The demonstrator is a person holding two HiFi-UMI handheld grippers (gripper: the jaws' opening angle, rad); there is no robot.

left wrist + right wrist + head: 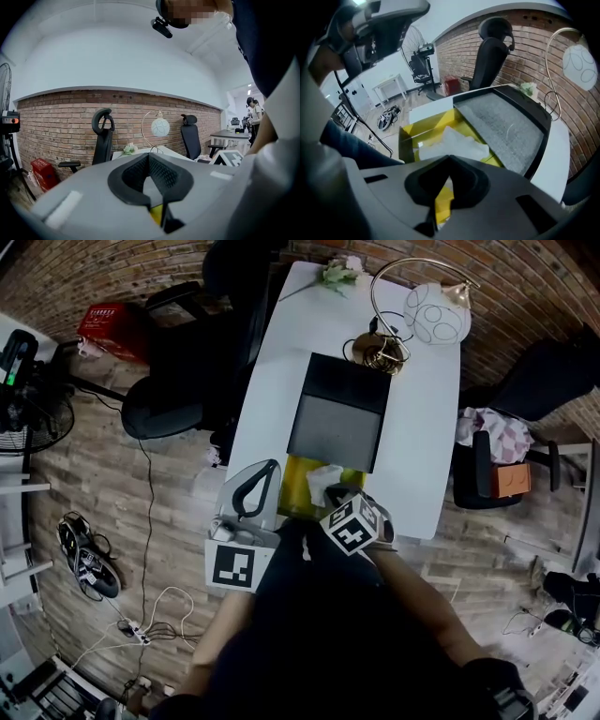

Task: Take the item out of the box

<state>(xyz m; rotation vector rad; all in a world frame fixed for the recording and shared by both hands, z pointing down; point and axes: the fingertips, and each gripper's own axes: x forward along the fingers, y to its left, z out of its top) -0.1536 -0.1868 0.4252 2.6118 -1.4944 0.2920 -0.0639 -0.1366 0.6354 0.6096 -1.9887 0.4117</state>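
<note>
An open box [292,486] with a yellow inside stands at the near end of the white table [422,446]. Its black lid [337,418], lined with grey foam, lies flat behind it. A crumpled white paper bundle [323,482] lies in the yellow tray [426,129]. My right gripper [336,495] points steeply down into the box, its jaws shut on the near edge of the paper [452,145]. My left gripper [272,468] rests at the box's left edge, jaws shut with nothing between them [149,155].
A gold arc lamp with a white globe [436,313] and a small flower [339,273] stand at the table's far end. Black office chairs [173,404] [525,381] flank the table. A red crate [112,329] and a fan [23,381] are at the left.
</note>
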